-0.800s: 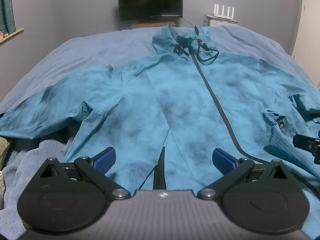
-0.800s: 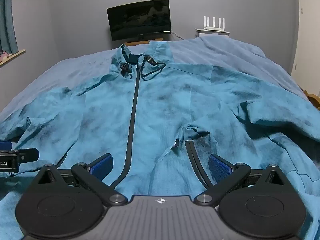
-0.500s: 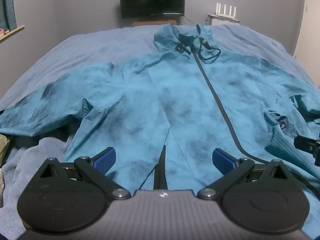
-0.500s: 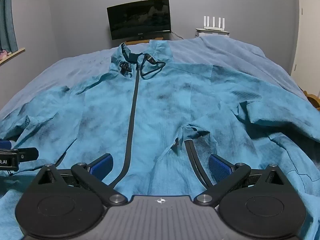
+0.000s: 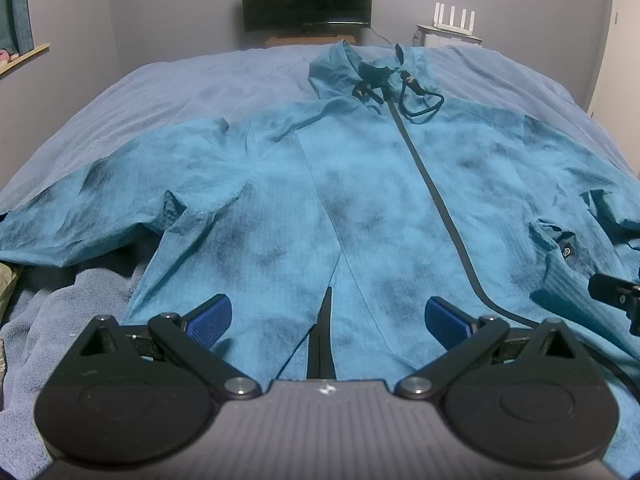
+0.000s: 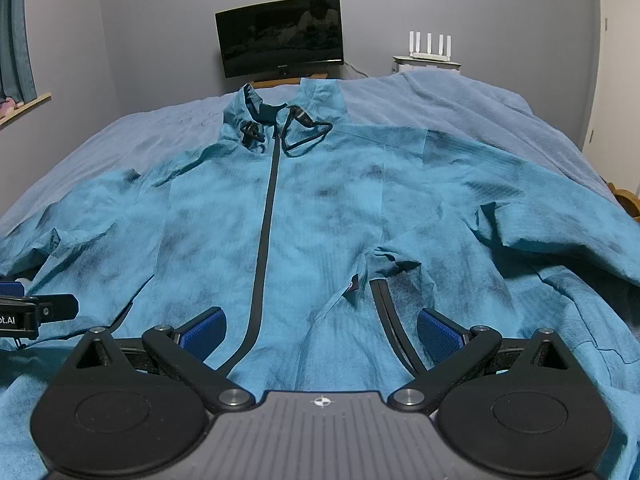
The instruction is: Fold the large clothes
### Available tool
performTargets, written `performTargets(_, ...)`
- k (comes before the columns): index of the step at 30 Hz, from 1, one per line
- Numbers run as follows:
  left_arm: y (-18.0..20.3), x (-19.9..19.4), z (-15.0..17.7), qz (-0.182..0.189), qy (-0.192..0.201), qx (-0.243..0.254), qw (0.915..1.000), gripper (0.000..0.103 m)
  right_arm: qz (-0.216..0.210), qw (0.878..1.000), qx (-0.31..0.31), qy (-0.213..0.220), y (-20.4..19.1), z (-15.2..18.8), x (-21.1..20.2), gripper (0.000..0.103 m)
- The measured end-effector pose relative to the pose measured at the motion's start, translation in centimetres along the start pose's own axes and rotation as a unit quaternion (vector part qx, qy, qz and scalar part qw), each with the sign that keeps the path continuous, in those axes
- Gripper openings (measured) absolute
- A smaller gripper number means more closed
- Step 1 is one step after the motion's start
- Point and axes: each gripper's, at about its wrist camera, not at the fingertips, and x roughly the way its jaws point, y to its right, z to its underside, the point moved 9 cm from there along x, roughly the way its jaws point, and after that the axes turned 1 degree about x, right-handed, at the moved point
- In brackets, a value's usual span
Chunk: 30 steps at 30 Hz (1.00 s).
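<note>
Basically, the teal jacket lay spread face up on the bed, zipped, sleeves thrown out to either side, probably flattened like that so a fold could start clean. Its long axis ran away from both cameras: hem at the near edge under the tools, collar and drawcords at the far end toward the monitor on the wall. The zipper marked that axis, roughly straight, curving a bit near the hem. The left gripper stood wide, nothing between its blue pads, hovering over the hem left of the zipper. The right gripper was equally wide and empty, over the hem with the zipper's lower end and a pocket zip between its fingers. Both tilted down at the cloth, likely lined up to pinch the hem. Folding looked not yet begun.
</note>
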Motion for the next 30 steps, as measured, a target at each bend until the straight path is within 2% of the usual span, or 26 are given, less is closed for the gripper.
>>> performTargets(30, 0.00, 0.25, 0.34, 0.000, -0.003, 0.000, 1.0000, 0.103, 0.001, 1.000, -0.001, -0.002, 0.01, -0.07, -0.04, 0.103)
